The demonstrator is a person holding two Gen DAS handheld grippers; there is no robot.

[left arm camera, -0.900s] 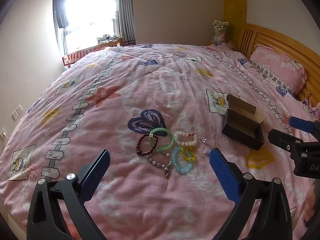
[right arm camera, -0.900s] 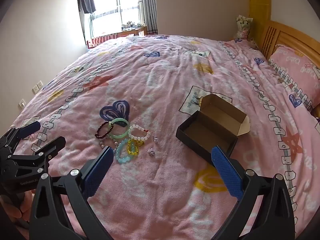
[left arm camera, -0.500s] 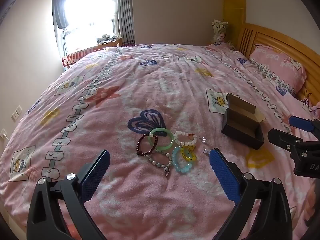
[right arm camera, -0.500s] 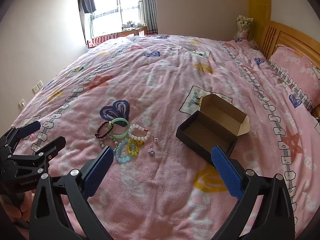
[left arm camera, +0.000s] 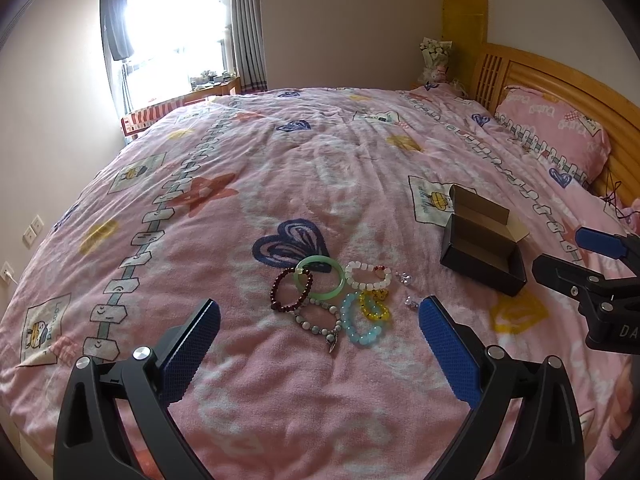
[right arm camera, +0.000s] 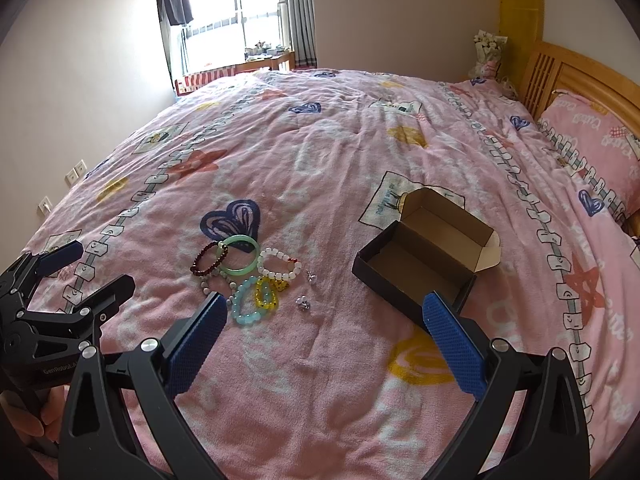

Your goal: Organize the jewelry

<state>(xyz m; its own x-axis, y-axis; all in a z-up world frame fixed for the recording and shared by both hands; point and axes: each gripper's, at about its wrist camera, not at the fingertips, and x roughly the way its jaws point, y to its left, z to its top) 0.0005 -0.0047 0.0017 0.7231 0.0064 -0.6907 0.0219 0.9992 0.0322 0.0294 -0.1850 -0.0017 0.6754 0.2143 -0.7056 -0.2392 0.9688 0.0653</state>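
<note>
A cluster of bracelets lies on the pink bedspread: a green bangle (left arm camera: 319, 282) (right arm camera: 239, 255), a dark red bead bracelet (left arm camera: 291, 290) (right arm camera: 208, 258), a white bead bracelet (left arm camera: 368, 275) (right arm camera: 279, 263), a light blue one (left arm camera: 361, 324) (right arm camera: 245, 307), a yellow one (left arm camera: 375, 309) (right arm camera: 265, 298) and a grey one (left arm camera: 318, 321). Two small silver earrings (left arm camera: 404, 278) (right arm camera: 303, 303) lie to their right. An open, empty black box (left arm camera: 483, 250) (right arm camera: 424, 258) sits further right. My left gripper (left arm camera: 318, 344) is open just short of the bracelets. My right gripper (right arm camera: 320, 332) is open, between the bracelets and the box.
The pink bedspread (left arm camera: 320, 168) covers a wide bed. A pink pillow (left arm camera: 556, 128) and wooden headboard (left arm camera: 560, 76) are at the right. A window and desk (left arm camera: 188, 92) stand at the far left. Wall sockets (left arm camera: 32, 228) are on the left wall.
</note>
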